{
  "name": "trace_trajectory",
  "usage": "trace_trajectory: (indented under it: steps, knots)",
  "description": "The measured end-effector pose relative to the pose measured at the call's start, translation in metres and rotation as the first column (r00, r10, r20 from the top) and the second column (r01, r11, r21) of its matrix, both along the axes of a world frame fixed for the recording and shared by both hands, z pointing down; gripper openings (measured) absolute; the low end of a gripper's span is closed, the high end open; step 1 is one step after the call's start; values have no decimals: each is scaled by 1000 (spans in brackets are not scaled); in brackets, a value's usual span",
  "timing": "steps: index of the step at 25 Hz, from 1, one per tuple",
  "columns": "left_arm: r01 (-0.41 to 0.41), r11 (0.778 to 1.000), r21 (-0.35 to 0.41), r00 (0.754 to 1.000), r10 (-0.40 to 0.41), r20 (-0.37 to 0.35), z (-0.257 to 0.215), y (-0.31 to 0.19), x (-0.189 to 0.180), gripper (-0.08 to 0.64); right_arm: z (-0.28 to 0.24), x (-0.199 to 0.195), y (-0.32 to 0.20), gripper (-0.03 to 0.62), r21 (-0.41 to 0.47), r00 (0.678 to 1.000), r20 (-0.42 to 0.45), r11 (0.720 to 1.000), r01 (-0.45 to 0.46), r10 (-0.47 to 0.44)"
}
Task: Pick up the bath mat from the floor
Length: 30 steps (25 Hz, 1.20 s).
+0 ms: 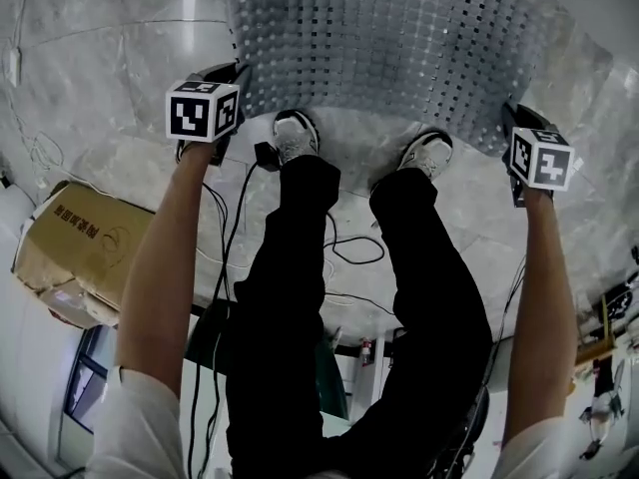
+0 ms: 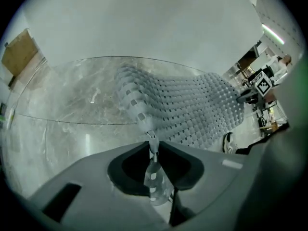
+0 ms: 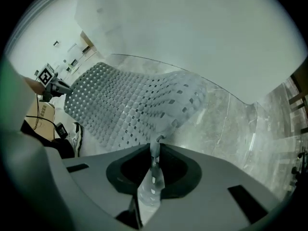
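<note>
A grey bath mat (image 1: pixel 399 38) with a grid of square holes hangs sagging above the marble floor, held by its two near corners. My left gripper (image 1: pixel 236 76) is shut on the mat's left corner; in the left gripper view the mat (image 2: pixel 192 105) runs into the closed jaws of the left gripper (image 2: pixel 152 146), with its edge pinched between them. My right gripper (image 1: pixel 511 120) is shut on the right corner, and in the right gripper view the mat (image 3: pixel 130 105) narrows into the right gripper (image 3: pixel 155 150). The mat's far edge still droops toward the floor.
The person's two shoes (image 1: pixel 296 136) stand on the floor just below the mat's near edge. A cardboard box (image 1: pixel 85 242) lies at the left. Black cables (image 1: pixel 349 252) trail over the floor behind the legs. A wall (image 2: pixel 144 28) rises beyond the mat.
</note>
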State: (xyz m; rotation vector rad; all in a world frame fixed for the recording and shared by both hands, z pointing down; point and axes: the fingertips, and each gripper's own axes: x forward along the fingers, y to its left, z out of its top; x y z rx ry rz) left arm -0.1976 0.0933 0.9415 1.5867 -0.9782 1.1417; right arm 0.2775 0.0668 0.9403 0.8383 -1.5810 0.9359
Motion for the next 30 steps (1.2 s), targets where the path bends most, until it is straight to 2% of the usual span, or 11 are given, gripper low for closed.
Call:
trace_trajectory:
  steps: [8, 15, 18, 22, 25, 30]
  knots:
    - [-53, 999, -5, 995, 52, -82, -103, 5, 53, 64, -96, -35, 10, 51, -22, 993, 33, 993, 118, -117]
    - [-129, 989, -72, 983, 119, -138, -194, 52, 90, 61, -184, -40, 57, 51, -86, 986, 33, 982, 168, -165]
    - [-178, 979, -97, 974, 161, -160, -230, 73, 101, 61, -222, -35, 80, 50, -101, 991, 15, 986, 130, -129]
    - [-160, 983, -93, 972, 140, -190, -280, 82, 106, 60, -278, -36, 99, 51, -87, 999, -5, 995, 42, -43]
    - [-152, 985, -78, 971, 134, -198, -317, 82, 103, 60, -321, -42, 104, 49, -48, 1000, -2, 999, -2, 2]
    - [-115, 991, -74, 975, 98, -198, -384, 72, 86, 60, -399, -57, 95, 48, 53, 1000, 0, 998, -14, 14]
